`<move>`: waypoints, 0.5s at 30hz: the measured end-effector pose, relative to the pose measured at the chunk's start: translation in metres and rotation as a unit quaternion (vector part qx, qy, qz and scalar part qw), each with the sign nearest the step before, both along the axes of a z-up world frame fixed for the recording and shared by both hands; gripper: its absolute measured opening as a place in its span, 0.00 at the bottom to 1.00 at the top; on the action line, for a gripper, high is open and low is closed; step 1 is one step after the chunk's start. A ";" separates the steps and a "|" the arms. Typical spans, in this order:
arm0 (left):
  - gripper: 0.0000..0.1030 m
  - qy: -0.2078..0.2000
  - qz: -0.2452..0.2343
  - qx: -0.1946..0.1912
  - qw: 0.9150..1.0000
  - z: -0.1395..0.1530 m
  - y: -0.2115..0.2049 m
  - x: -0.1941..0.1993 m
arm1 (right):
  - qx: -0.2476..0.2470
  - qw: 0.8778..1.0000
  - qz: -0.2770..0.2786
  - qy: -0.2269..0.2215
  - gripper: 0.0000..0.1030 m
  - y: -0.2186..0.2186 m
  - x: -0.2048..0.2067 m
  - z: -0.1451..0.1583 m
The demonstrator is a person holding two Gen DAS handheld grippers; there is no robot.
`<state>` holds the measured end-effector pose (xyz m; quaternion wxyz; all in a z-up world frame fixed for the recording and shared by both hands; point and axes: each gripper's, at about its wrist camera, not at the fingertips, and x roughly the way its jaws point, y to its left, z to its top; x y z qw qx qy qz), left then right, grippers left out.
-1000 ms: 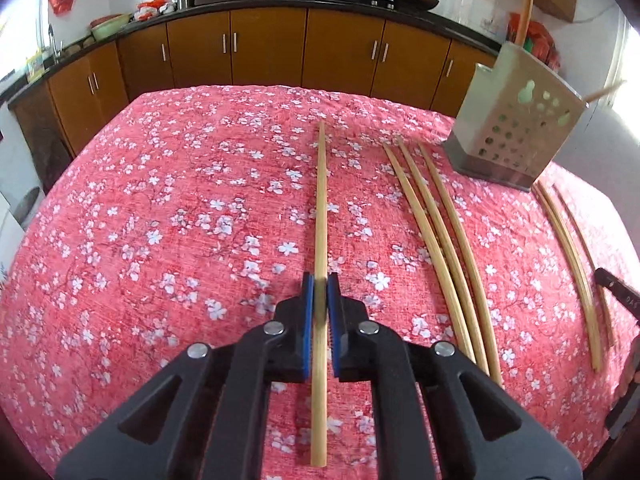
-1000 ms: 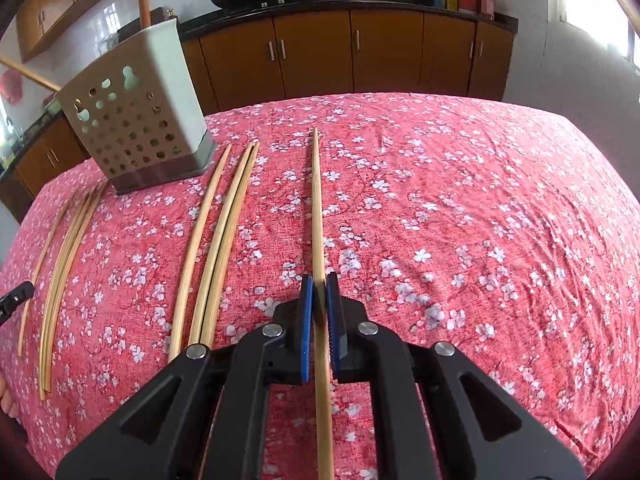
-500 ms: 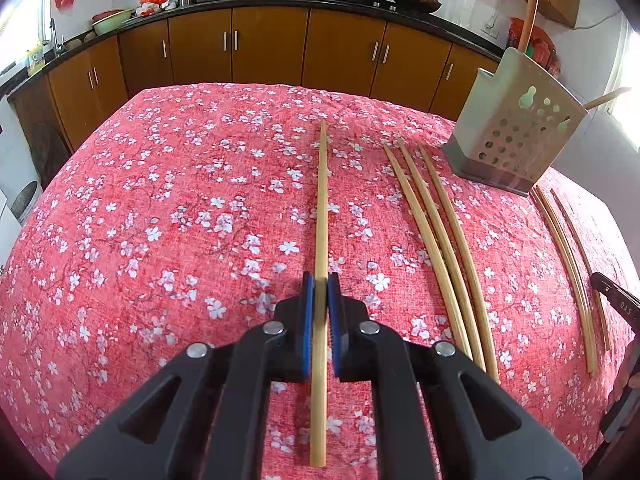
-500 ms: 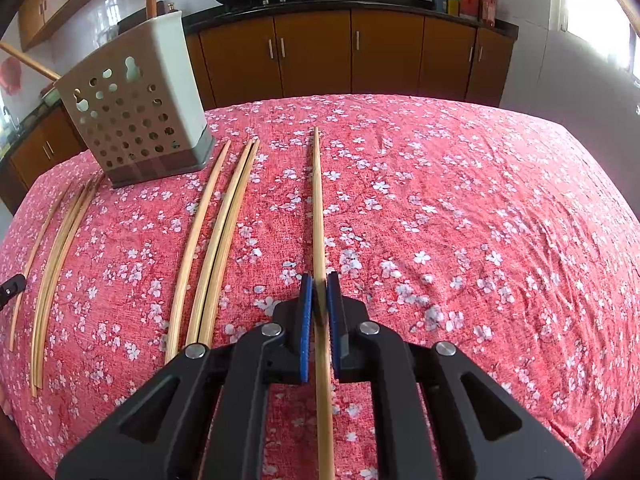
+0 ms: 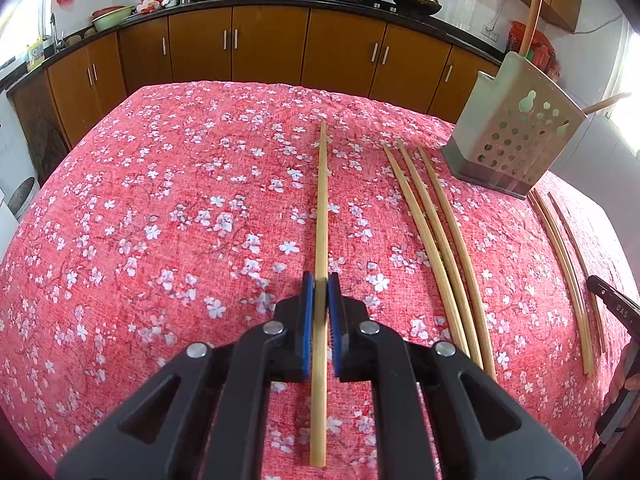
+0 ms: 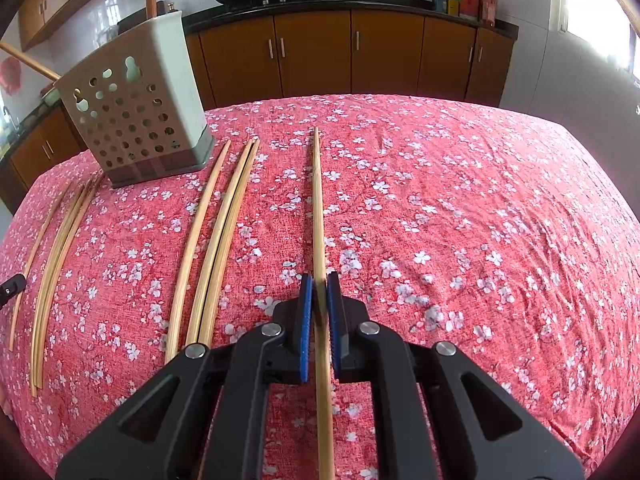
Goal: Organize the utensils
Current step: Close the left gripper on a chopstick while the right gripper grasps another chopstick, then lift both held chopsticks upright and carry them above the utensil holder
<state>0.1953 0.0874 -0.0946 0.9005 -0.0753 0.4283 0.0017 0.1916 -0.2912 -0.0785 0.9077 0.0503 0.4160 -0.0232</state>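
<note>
My left gripper (image 5: 321, 284) is shut on a bamboo chopstick (image 5: 321, 208) that points straight ahead above the red floral tablecloth (image 5: 160, 220). My right gripper (image 6: 319, 284) is shut on another bamboo chopstick (image 6: 317, 208), also pointing ahead. A perforated grey utensil holder (image 5: 516, 140) stands at the far right in the left wrist view and at the far left in the right wrist view (image 6: 136, 112); it holds two sticks. Three loose chopsticks (image 5: 436, 232) lie beside it on the cloth, also in the right wrist view (image 6: 216, 240).
Several more chopsticks (image 5: 564, 264) lie past the holder, seen in the right wrist view at the left edge (image 6: 56, 264). The right gripper's black tip (image 5: 616, 308) shows at the left view's right edge. Brown kitchen cabinets (image 6: 352, 56) stand behind the table.
Both grippers have risen and drawn back slightly with their chopsticks held; the holder and counter sit a little lower in both views. Nothing on the cloth has moved.
</note>
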 end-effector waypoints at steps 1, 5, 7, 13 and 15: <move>0.10 0.000 0.000 -0.001 1.000 0.000 0.000 0.000 | 0.000 1.000 0.000 0.000 0.09 0.000 0.000 0.000; 0.10 0.000 0.000 -0.001 1.000 0.001 0.000 0.000 | -0.001 1.000 0.000 0.000 0.09 0.001 0.000 0.000; 0.10 0.000 0.000 0.003 1.000 0.002 -0.001 0.001 | -0.003 1.000 0.001 0.000 0.09 0.001 -0.001 0.001; 0.10 0.002 -0.011 0.021 1.000 0.003 -0.009 -0.008 | 0.014 1.000 0.006 -0.001 0.09 -0.001 -0.007 0.000; 0.09 0.003 -0.012 0.021 1.000 0.003 -0.010 -0.010 | 0.021 1.000 0.006 -0.002 0.08 -0.004 -0.008 0.001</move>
